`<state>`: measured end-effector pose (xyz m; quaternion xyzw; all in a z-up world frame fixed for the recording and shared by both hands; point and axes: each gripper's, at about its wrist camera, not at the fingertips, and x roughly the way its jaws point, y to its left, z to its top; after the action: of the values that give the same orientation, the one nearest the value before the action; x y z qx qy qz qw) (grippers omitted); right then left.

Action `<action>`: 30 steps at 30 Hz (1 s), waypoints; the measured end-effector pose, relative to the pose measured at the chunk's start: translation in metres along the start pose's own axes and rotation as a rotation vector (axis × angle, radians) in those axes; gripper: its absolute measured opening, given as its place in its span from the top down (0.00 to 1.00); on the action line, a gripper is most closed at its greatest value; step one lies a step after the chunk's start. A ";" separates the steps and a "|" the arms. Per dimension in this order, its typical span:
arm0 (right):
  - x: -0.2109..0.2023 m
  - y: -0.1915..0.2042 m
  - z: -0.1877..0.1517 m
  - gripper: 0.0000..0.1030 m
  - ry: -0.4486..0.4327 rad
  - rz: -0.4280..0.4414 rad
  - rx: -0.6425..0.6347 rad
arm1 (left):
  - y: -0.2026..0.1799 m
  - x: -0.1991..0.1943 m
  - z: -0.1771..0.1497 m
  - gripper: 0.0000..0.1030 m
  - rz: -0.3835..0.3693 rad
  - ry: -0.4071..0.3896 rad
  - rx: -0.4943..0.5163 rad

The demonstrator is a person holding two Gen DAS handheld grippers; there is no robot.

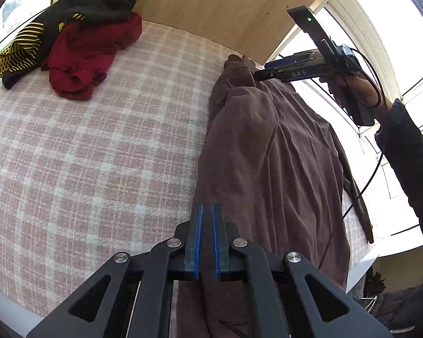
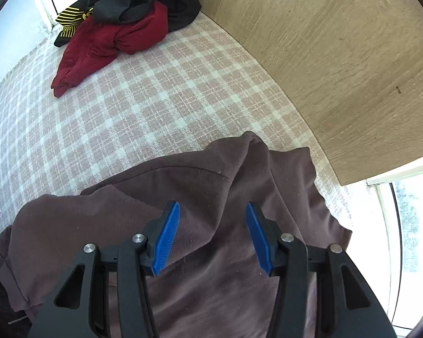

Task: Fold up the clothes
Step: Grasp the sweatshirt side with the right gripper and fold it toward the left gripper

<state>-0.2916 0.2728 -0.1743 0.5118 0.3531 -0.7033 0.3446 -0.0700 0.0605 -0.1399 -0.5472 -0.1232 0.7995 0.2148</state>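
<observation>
A brown garment [image 1: 268,155] lies crumpled lengthwise on the pink plaid bedspread [image 1: 84,155]. My left gripper [image 1: 208,207] points down at its near left edge, shut to a thin slit. I cannot tell whether cloth is pinched in that slit. In the right wrist view the brown garment [image 2: 211,183] fills the lower half, and my right gripper [image 2: 213,205] hangs open just above it with nothing between its blue pads [image 2: 166,236]. The left wrist view shows the right gripper [image 1: 260,74] at the garment's far end, held by a hand in a dark sleeve [image 1: 403,146].
A dark red garment [image 1: 90,56] and a black one with yellow stripes [image 1: 28,45] are heaped at the far corner of the bed. A wooden board [image 2: 338,70] stands along the bed's far side, with bright windows [image 1: 380,14] beside it. A cable [image 1: 366,186] dangles from the right gripper.
</observation>
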 end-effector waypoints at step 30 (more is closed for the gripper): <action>-0.011 0.101 -0.077 0.67 0.045 0.279 -0.460 | -0.014 0.051 0.045 0.75 -0.263 0.108 -0.013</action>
<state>-0.1669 0.2872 -0.1956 0.4793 0.4374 -0.5387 0.5374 -0.1244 0.0991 -0.1586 -0.5698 -0.1872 0.7332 0.3204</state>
